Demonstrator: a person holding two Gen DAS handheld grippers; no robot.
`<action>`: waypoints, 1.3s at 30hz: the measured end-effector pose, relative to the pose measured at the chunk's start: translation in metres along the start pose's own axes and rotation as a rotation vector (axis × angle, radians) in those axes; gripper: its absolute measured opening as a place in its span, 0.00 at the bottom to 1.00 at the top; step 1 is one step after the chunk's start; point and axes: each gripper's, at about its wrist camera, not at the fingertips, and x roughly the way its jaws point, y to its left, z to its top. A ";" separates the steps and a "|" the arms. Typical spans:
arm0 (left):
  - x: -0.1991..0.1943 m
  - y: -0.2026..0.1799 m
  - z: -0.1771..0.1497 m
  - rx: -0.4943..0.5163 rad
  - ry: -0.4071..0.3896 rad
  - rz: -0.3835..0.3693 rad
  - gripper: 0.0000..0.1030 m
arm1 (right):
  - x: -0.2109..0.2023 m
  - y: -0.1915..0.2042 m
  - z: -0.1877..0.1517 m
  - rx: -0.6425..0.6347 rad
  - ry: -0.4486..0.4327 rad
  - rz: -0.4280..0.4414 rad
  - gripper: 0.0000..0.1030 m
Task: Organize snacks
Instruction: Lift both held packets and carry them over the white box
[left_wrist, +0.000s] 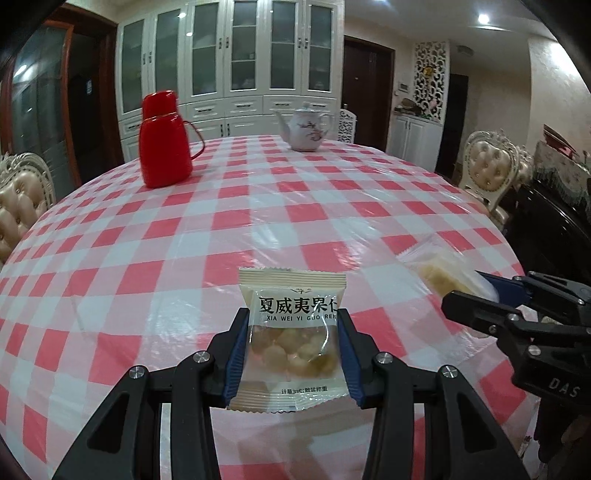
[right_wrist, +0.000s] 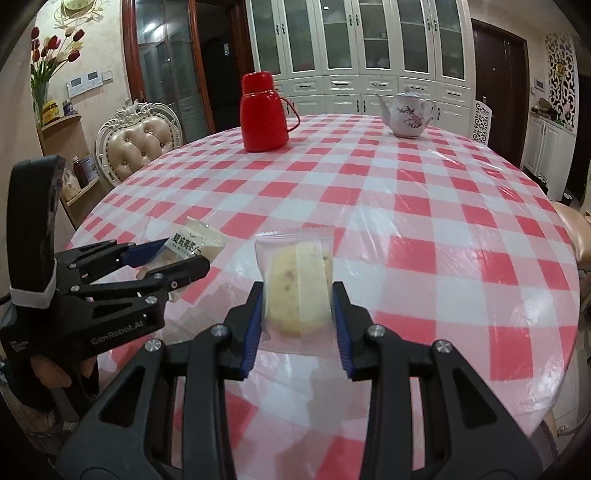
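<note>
My left gripper is shut on a cream nut packet with black Chinese print, held above the checked table near its front edge. It also shows at the left of the right wrist view, where the left gripper holds the nut packet. My right gripper is shut on a clear-wrapped cake slice, yellow and white inside, held above the table. In the left wrist view the right gripper and the blurred cake slice appear at the right.
The round table wears a red-and-white checked cloth under clear plastic. A red thermos jug stands far left and a white teapot far back. Padded chairs stand around the table; white cabinets line the back wall.
</note>
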 end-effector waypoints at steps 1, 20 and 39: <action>0.000 -0.004 0.000 0.007 0.001 -0.004 0.44 | -0.002 -0.004 -0.003 0.007 0.002 -0.005 0.38; -0.012 -0.082 -0.007 0.157 0.011 -0.108 0.44 | -0.057 -0.063 -0.050 0.036 0.011 -0.077 0.38; -0.014 -0.208 -0.018 0.354 0.076 -0.355 0.44 | -0.125 -0.129 -0.074 -0.014 0.102 -0.255 0.38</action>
